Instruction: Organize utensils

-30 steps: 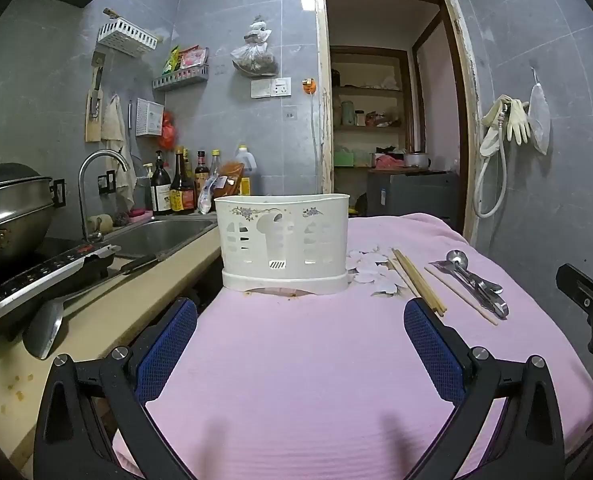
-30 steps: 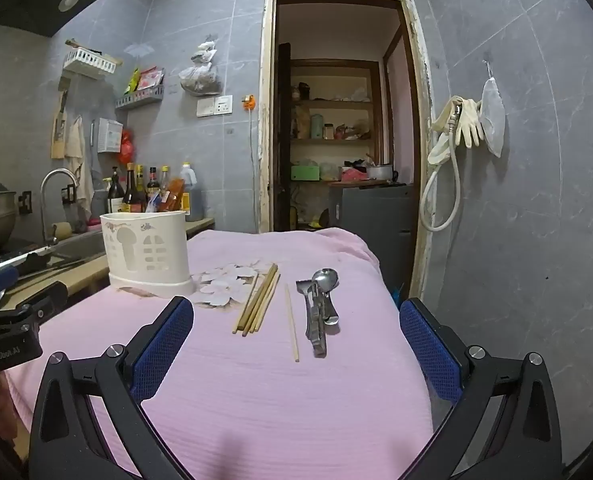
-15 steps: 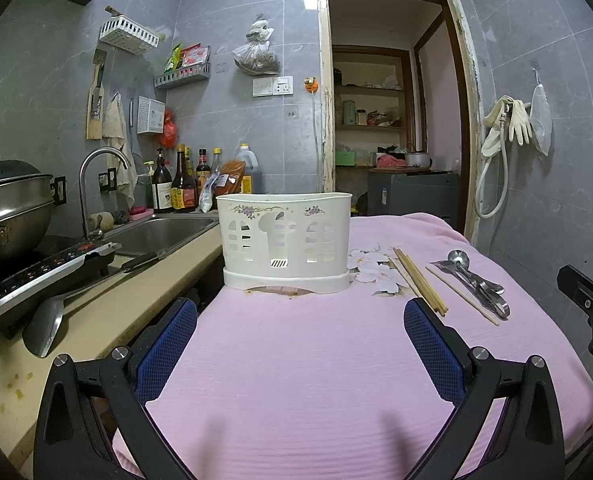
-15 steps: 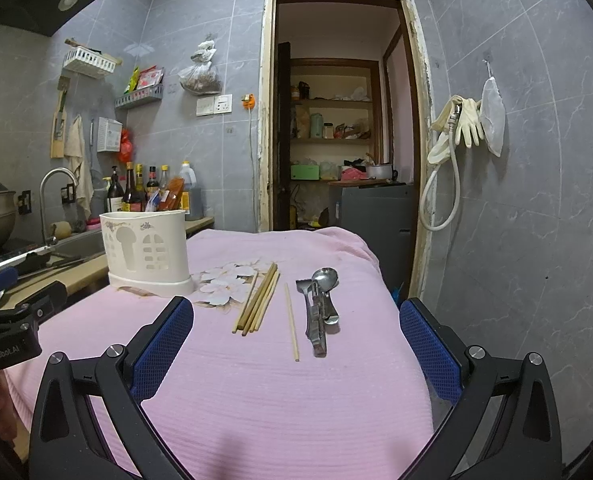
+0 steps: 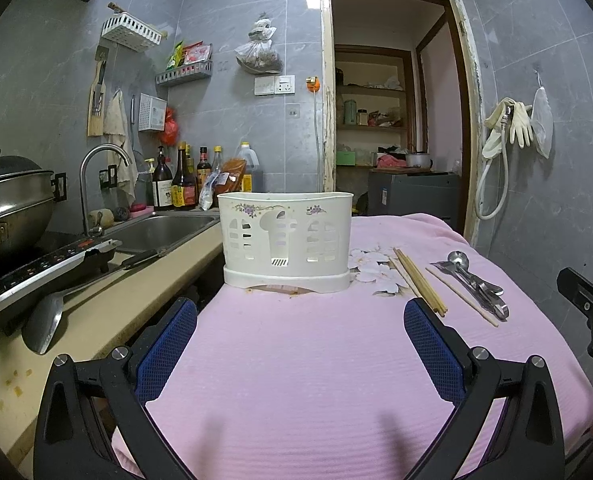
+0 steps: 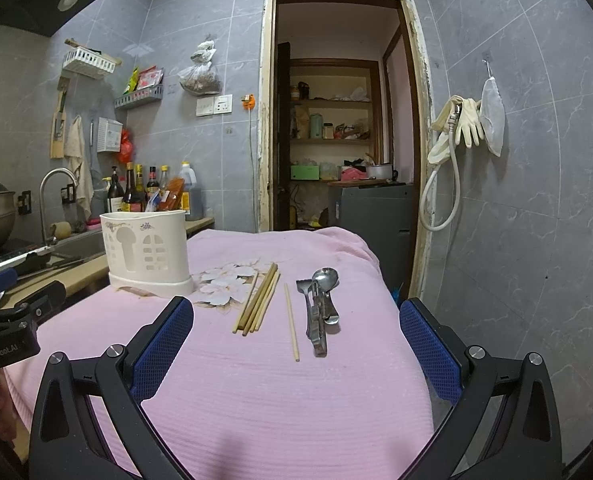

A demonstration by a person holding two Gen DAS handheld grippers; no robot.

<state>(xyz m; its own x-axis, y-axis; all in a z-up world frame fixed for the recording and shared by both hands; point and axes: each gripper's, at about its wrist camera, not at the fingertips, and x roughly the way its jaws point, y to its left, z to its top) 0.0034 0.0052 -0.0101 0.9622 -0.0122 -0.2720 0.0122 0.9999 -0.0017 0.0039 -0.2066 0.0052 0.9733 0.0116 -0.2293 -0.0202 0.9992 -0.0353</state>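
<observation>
Two grippers hang over the near end of the pink cloth (image 6: 296,408), and neither carries anything. Nearest the lens, the right gripper (image 6: 296,344) has its blue-padded fingers spread wide apart, touching nothing, with bare cloth between them. The left gripper (image 5: 300,344) is just as widely spread and just as empty.

Taking the white utensil holder (image 6: 146,254) as the landmark, everything to be sorted lies to its right on the cloth. Beyond the right gripper's tips comes the single chopstick (image 6: 291,322), lying alone with its long axis running almost straight away from the tool. Just right of it sits the metal cutlery pile (image 6: 320,312), spoons among them, handles toward the gripper and bowls at the far end. Slightly farther off and closer to the holder is the bundle of chopsticks (image 6: 258,300), slanting away toward a floral print that lies against the holder's base.

Seen from the left wrist, the holder (image 5: 286,242) stands upright dead ahead of that gripper, while the bundle (image 5: 418,280) and the cutlery (image 5: 474,280) are off to the right. So the right hand is plainly the nearer one for the pick, and the left is better placed to steady the holder. Since the pieces lie lengthwise along the approach, I judge the fingers can close across a shaft with little or no wrist turn.
</observation>
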